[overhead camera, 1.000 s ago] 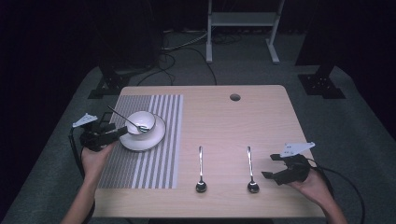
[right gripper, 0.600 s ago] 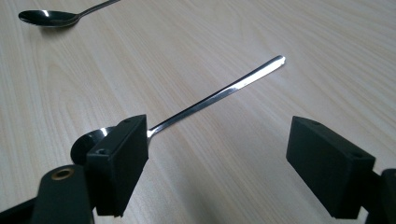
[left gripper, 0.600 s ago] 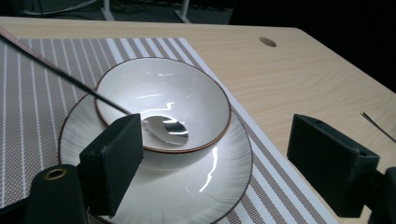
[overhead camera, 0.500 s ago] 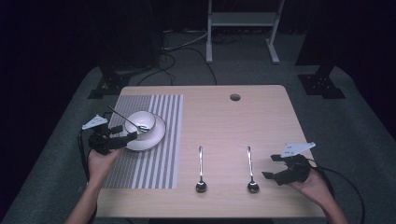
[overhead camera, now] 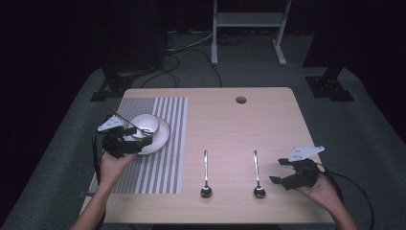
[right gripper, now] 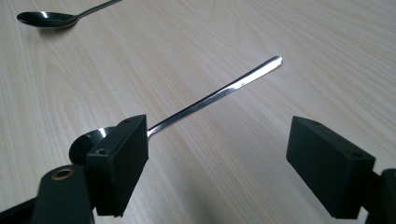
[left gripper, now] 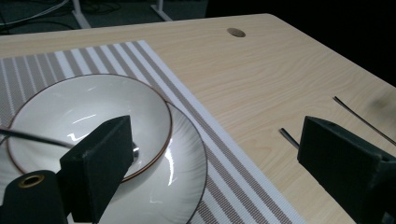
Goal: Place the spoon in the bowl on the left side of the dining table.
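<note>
Resting in the bowl [overhead camera: 145, 124], one spoon [overhead camera: 125, 122] lies released; the left gripper [overhead camera: 139, 142], jaws just opening, holds nothing, while the right gripper [overhead camera: 279, 171] hovers wide and empty beside the next spoon [overhead camera: 257, 174]

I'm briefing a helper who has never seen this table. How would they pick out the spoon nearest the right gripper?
Start at the wooden table and look to its bare half, right of the striped placemat. Two spoons lie there side by side, bowls toward the person. The one meant is the right-hand spoon, just left of the right gripper, whose jaws stand open; the other spoon lies closer to the placemat.
</note>
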The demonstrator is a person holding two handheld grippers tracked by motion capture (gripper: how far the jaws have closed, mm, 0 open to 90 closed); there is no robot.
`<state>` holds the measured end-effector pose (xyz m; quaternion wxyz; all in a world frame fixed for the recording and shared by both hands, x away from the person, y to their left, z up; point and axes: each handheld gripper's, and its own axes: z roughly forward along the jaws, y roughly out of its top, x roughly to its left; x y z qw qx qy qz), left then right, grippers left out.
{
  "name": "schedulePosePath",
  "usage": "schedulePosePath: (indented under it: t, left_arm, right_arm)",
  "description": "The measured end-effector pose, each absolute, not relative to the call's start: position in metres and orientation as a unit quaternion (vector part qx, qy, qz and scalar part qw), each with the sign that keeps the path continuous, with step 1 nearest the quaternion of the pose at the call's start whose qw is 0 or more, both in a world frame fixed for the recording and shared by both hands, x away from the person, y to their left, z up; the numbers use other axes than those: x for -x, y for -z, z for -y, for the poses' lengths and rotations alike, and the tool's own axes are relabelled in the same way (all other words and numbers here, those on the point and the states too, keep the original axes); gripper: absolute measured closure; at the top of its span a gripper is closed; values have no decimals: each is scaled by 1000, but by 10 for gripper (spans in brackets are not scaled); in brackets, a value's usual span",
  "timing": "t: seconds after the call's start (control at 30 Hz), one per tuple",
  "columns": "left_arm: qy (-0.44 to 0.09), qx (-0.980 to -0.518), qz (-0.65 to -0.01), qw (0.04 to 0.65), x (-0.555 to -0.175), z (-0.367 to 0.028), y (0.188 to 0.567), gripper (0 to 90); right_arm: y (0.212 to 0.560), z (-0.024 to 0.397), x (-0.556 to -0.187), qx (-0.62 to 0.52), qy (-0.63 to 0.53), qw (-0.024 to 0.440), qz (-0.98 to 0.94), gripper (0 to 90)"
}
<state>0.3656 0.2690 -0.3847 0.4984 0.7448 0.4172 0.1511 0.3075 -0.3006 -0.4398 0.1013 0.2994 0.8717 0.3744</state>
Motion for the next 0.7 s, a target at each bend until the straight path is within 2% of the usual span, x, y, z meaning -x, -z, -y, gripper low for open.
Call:
schedulePosePath:
  t: [0.7]
  left_arm:
    - [-120,-780,-355,501,-367,-206,387,91]
  right_arm:
    - [442,300,-307,-300,-372,101,-872,196]
